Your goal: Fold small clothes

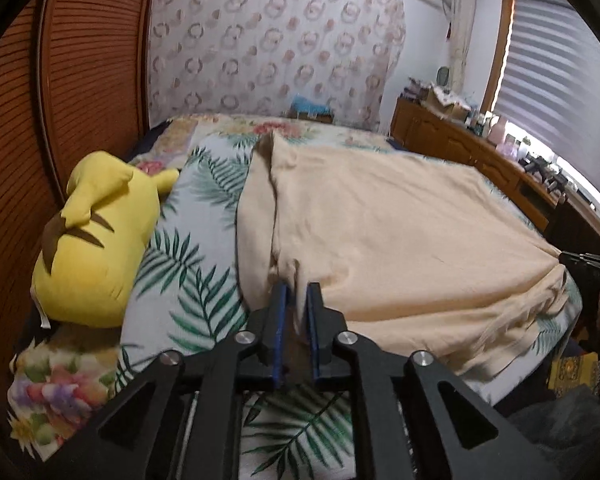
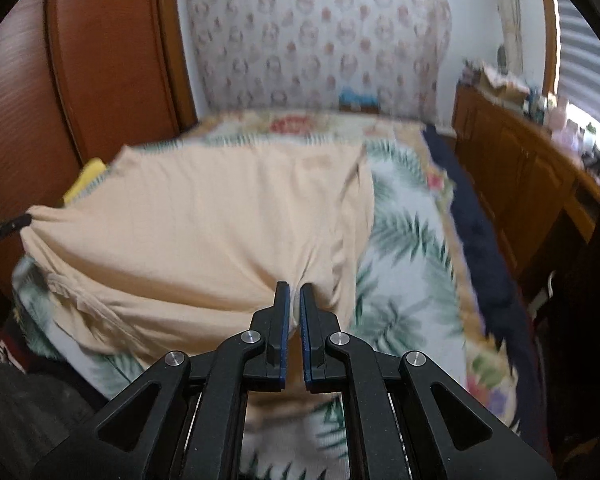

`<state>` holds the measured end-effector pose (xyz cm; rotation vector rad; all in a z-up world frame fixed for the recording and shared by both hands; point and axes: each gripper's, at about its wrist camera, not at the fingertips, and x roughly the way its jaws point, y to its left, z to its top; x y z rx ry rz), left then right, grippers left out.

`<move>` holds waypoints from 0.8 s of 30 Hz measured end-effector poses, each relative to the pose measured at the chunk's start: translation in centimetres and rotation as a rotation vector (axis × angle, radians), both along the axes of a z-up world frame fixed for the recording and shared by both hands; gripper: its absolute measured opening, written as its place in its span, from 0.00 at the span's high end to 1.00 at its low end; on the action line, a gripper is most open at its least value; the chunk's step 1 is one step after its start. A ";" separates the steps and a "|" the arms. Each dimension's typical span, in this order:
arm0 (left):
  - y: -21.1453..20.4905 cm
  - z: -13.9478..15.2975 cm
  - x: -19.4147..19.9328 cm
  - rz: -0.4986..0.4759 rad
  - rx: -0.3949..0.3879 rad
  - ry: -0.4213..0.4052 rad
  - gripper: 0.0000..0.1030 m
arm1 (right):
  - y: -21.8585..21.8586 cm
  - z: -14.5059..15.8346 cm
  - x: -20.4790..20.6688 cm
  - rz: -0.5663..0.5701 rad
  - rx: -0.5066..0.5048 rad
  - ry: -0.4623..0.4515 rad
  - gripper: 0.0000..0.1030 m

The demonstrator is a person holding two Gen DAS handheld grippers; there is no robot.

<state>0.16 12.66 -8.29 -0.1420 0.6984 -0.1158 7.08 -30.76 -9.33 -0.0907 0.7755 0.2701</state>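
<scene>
A cream garment [image 1: 400, 232] lies spread over the leaf-print bedspread [image 1: 204, 216], its left side folded over into a long crease. In the left wrist view my left gripper [image 1: 298, 292] is at the garment's near left corner. Its jaws stand a little apart and a thin strip of cloth hangs loosely between them. In the right wrist view my right gripper [image 2: 294, 290] is shut on the near right corner of the garment [image 2: 204, 220], which bunches at its tips. That view is blurred. The other gripper's dark tip [image 2: 12, 226] shows at the cloth's left corner.
A yellow plush toy [image 1: 96, 240] lies on the bed's left side against a wooden louvred door [image 1: 80, 72]. A wooden dresser [image 1: 460, 148] crowded with small items runs along the right under a blinded window. A patterned cloth hangs behind the bed.
</scene>
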 end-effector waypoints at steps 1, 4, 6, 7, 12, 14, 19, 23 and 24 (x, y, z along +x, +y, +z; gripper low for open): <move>0.0 -0.3 -0.1 0.000 0.005 0.011 0.85 | -0.3 -0.6 0.1 -0.010 -0.006 0.012 0.96; 0.4 -0.7 -0.5 0.010 0.005 0.026 0.75 | -1.7 -1.0 -0.3 -0.042 -0.006 0.019 0.83; 0.9 -0.9 -0.8 0.021 0.002 0.030 0.72 | -2.7 -0.5 -0.7 -0.066 -0.013 -0.002 0.63; 1.0 -1.0 -0.9 0.023 0.001 0.032 0.70 | -3.1 -0.2 -1.0 -0.080 -0.023 -0.014 0.57; 1.4 -2.1 -1.1 0.013 -0.009 0.071 0.68 | -4.2 -1.1 -1.1 -0.083 -0.015 0.033 0.54; 1.0 -2.5 -1.2 -0.002 -0.014 0.085 0.68 | -4.0 -2.0 -0.8 -0.064 0.002 0.070 0.54; 0.2 -2.9 -1.1 -0.026 -0.040 0.098 0.68 | -2.6 -3.5 -0.4 -0.022 0.032 0.123 0.55; 0.0 -2.8 -1.0 -0.026 -0.041 0.101 0.68 | -1.8 -3.4 -0.7 0.021 0.001 0.131 0.92; 0.0 -2.8 -1.0 -0.025 -0.041 0.102 0.67 | -1.8 -3.3 -0.7 0.036 0.006 0.142 0.94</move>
